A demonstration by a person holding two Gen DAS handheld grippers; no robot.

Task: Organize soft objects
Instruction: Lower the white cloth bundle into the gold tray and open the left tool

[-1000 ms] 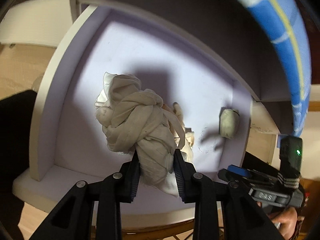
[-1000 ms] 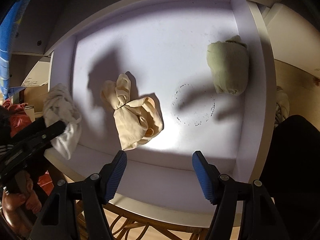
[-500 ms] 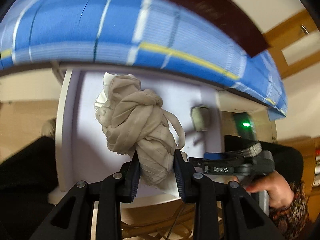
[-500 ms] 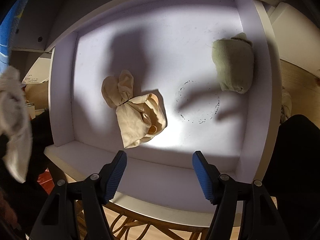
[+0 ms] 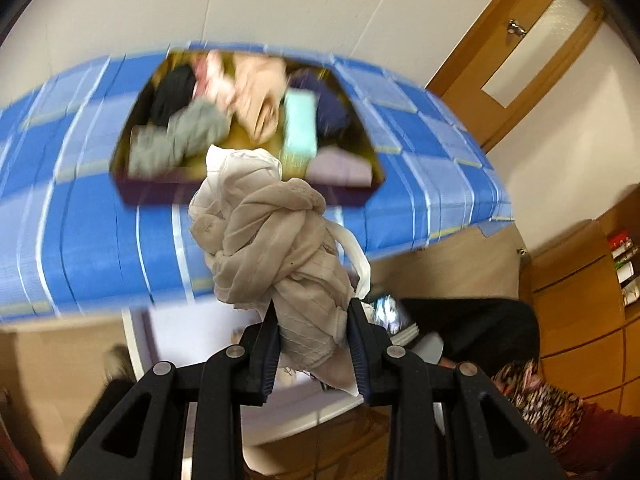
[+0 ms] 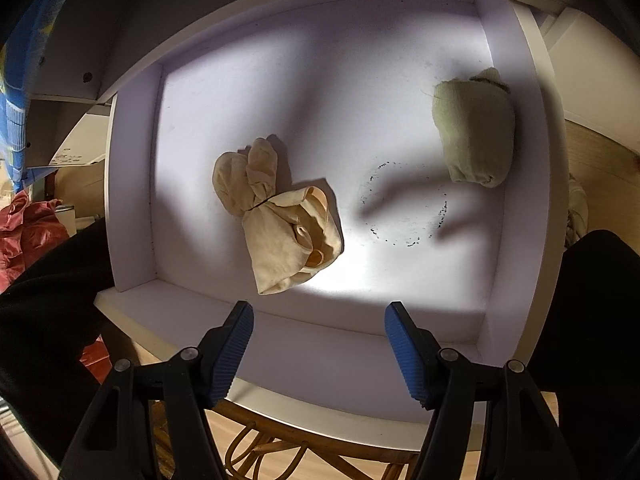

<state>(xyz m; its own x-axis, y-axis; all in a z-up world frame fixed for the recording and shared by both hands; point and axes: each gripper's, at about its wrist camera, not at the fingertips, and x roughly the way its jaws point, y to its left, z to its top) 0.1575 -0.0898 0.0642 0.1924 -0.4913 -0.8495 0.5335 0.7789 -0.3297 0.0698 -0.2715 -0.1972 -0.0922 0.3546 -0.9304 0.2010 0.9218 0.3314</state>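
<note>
1. Big stuff first: the blue checked cloth (image 5: 80, 216) fills the far side of the left wrist view, with a dark box (image 5: 248, 192) on it stuffed with blurry clothes. The right wrist view looks down into a white drawer (image 6: 132, 200).
2. The left gripper (image 5: 313, 344) is clamped tight on the white bundle (image 5: 272, 248), pads pinching its near end. The bundle is knotted up; its long axis runs from the pads away toward the box, leaning a bit left, and it hangs in the air in front of the cloth edge.
3. The right gripper (image 6: 320, 344) is about half open with nothing in it, hovering over the drawer's near rim.
4. In the drawer: a tan bundle (image 6: 280, 224) left of centre, long axis going far-left to near-right, and a green roll (image 6: 476, 132) by the right wall, long axis near-to-far. Well apart.
5. Compared to a second ago, the left gripper has lifted the bundle out of the drawer and up to box level. The right gripper hasn't budged.
</note>
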